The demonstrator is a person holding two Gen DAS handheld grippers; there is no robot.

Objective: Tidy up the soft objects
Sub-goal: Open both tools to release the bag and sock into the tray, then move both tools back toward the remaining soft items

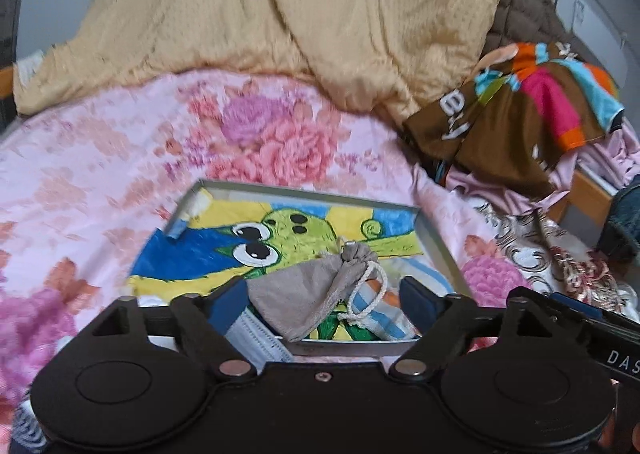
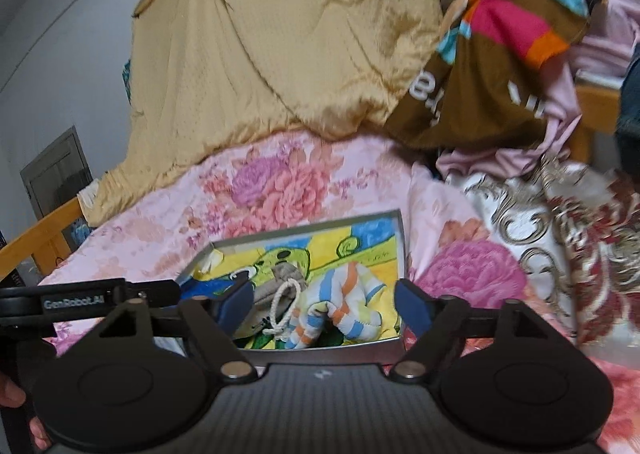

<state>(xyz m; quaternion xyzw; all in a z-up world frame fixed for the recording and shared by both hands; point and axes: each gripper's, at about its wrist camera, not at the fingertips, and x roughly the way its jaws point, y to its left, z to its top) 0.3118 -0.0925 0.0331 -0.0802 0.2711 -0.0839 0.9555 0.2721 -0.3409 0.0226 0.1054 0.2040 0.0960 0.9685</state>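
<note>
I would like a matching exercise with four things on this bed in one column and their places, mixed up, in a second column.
Things:
1. grey pouch
2. striped sock
3. yellow quilt
4. brown patchwork cloth

Places:
A. heaped at the far side of the bed, behind the tray
B. in the tray, on the cartoon drawing, its white cord trailing toward the camera
C. on the pile of cloth to the right of the tray
D. in the tray, to the right of the pouch

Pairs: 1-B, 2-D, 3-A, 4-C
</note>
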